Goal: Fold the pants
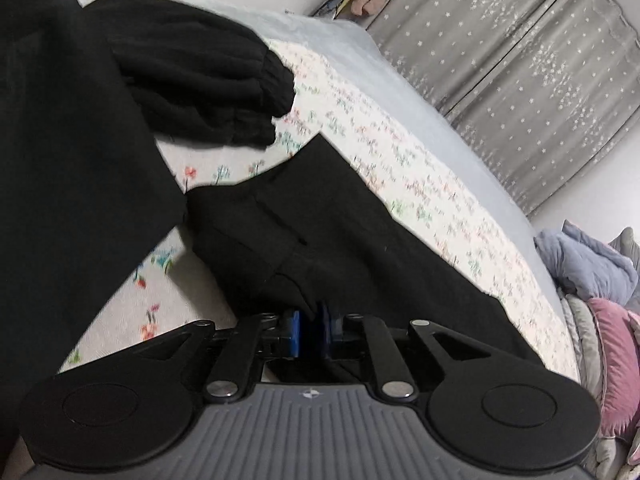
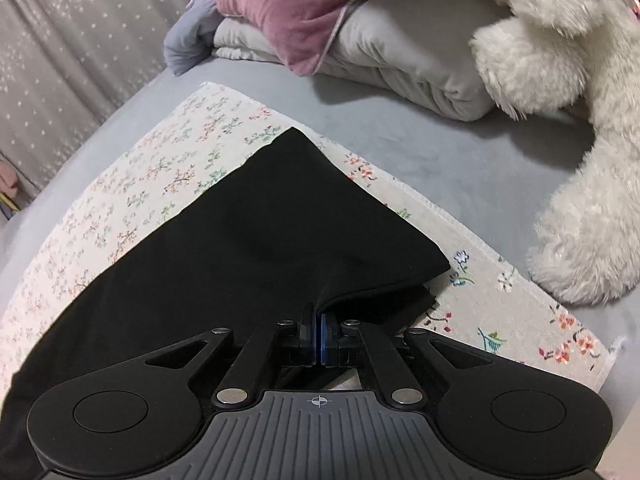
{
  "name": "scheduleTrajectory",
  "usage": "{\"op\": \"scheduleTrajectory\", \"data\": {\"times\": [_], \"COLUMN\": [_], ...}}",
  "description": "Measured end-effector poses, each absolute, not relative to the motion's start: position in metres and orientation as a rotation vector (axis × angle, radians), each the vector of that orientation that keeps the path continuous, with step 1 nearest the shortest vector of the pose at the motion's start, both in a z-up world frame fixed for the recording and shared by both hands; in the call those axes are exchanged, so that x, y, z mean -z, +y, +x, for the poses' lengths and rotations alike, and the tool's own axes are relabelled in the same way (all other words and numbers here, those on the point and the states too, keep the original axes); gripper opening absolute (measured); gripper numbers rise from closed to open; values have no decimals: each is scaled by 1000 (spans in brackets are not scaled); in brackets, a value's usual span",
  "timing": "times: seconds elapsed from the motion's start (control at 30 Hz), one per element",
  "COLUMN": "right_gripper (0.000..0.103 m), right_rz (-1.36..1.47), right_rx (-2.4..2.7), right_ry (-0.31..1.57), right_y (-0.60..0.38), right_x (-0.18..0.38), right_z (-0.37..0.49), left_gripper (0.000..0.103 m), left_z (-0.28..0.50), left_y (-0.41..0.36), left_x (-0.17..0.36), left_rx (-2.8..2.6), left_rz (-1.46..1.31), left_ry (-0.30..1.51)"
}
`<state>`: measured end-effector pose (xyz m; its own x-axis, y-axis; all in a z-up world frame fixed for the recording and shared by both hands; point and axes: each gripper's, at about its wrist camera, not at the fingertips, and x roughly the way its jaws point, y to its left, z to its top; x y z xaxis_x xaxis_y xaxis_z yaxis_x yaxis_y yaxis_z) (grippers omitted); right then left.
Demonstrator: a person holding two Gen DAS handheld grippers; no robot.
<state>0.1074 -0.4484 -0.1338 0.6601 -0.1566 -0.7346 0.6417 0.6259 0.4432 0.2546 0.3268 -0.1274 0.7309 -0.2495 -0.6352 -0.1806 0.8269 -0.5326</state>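
Note:
The black pants [image 1: 320, 232] lie on a floral cloth [image 1: 420, 184] spread over a bed. My left gripper [image 1: 312, 320] is shut on a fold of the pants' fabric, which bunches between its blue pads. More black fabric [image 1: 72, 128] hangs at the left, and a ribbed black garment [image 1: 200, 76] lies beyond. In the right wrist view the pants [image 2: 260, 232] spread flat to a corner on the floral cloth [image 2: 132, 192]. My right gripper [image 2: 319, 332] is shut on the pants' near edge, lifting a ridge of fabric.
A pink pillow [image 2: 288, 8] and grey folded bedding [image 2: 400, 52] lie at the bed's head. A white plush toy [image 2: 560, 80] lies at the right. Grey star-patterned curtains [image 1: 520, 60] hang behind the bed. Grey-blue bedsheet [image 2: 460, 168] surrounds the cloth.

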Motion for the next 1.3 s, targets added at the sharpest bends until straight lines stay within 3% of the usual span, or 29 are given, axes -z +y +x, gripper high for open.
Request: {"op": "scheduleTrajectory", "data": {"times": [0.23, 0.5, 0.63, 0.73, 0.93, 1.0, 1.07, 1.13, 1.3], "right_gripper": [1, 1, 2, 10, 11, 11, 11, 8, 5], "right_rz": [779, 771, 767, 751, 669, 677, 699, 690, 648], "right_rx": [500, 501, 504, 538, 595, 597, 595, 597, 607], "right_ry": [686, 744, 784, 768, 766, 768, 771, 777, 789], "right_y": [-452, -456, -456, -454, -447, -447, -450, -449, -445], "right_x": [127, 132, 137, 134, 129, 130, 132, 133, 134], "right_z": [104, 109, 113, 110, 113, 114, 113, 115, 121], "left_gripper": [23, 23, 27, 35, 35, 34, 24, 23, 23], "left_z": [253, 265, 257, 255, 254, 253, 256, 259, 257], "left_y": [303, 296, 309, 325, 336, 333, 319, 305, 308], "left_x": [115, 119, 125, 127, 127, 125, 117, 108, 85], "left_rx": [-34, -47, -3, 39, 35, 30, 43, 54, 116], "left_rz": [-553, -469, -531, -618, -719, -727, -609, -484, -484], "left_ry": [700, 694, 697, 680, 652, 620, 608, 602, 528]}}
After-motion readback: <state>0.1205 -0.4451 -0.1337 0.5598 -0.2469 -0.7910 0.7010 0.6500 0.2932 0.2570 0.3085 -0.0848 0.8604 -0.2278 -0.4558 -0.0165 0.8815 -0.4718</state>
